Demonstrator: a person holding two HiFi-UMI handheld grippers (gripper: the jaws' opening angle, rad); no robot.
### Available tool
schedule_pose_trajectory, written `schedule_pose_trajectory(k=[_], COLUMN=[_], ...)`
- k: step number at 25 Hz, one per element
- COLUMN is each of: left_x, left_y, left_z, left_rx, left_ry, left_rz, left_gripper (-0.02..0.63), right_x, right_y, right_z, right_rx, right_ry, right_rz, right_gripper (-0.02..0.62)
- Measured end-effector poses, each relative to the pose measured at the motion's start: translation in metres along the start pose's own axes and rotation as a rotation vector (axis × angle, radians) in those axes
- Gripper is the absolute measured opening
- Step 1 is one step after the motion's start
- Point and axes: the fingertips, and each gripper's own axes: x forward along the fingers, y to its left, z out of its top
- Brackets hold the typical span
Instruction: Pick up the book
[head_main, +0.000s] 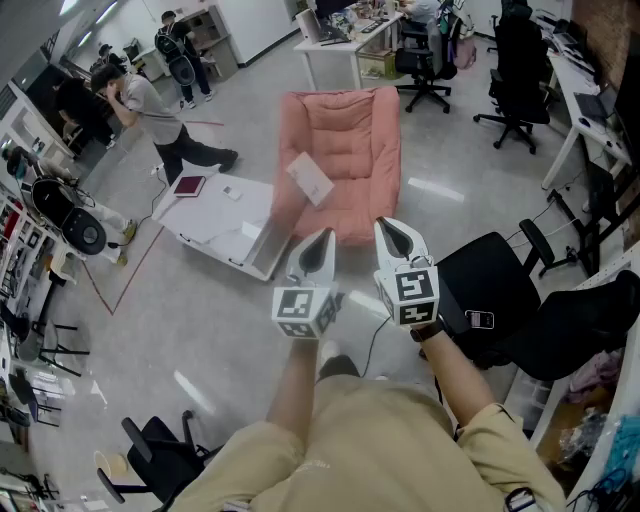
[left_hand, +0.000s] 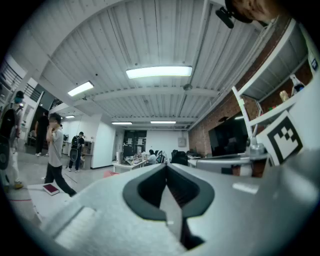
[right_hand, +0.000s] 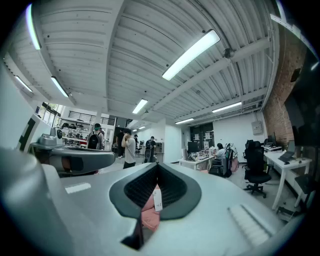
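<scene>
With jaws of left gripper (head_main: 318, 245) and right gripper (head_main: 397, 238) pressed together, empty, and white book (head_main: 310, 178) well ahead on pink armchair (head_main: 352, 125), step closer, spread one pair wide, straddle near edge.

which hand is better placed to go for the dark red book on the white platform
Left, probably. The dark red book lies left of both, so the left tongs are nearer than the right tongs. Both are shut.
</scene>
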Motion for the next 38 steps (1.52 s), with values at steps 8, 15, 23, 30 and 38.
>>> schedule_pose_trajectory(k=[8,15,23,30,38], left_x=[0.032,0.105,0.199,0.259,0.27], left_y=[0.019,0.064,0.194,0.276,0.351], left_z=[-0.025,-0.059,-0.064,-0.085,-0.121], left_rx=[-0.03,-0.072,-0.105,-0.144,-0.217], left_ry=[0.041,0.074,0.082,0.138,0.216], left_rz=[-0.013,-0.057,0.016,0.036,0.075], left_gripper=[0.002,0.002,0.002,0.002,0.002], right_x=[0.03,0.105,0.236,0.348,0.443], right_y=[-0.006,-0.025,-0.061,-0.069,-0.029], right_z=[-0.031,-0.077,-0.061,-0.086,-0.117], right_rx=[0.008,0.074,0.086,0.117,0.093], right_ry=[0.066,0.195,0.175,0.263,0.359], right_rz=[-0.004,0.04,-0.013,0.018,0.163], right_gripper=[0.006,0.006,0.006,0.006,0.006])
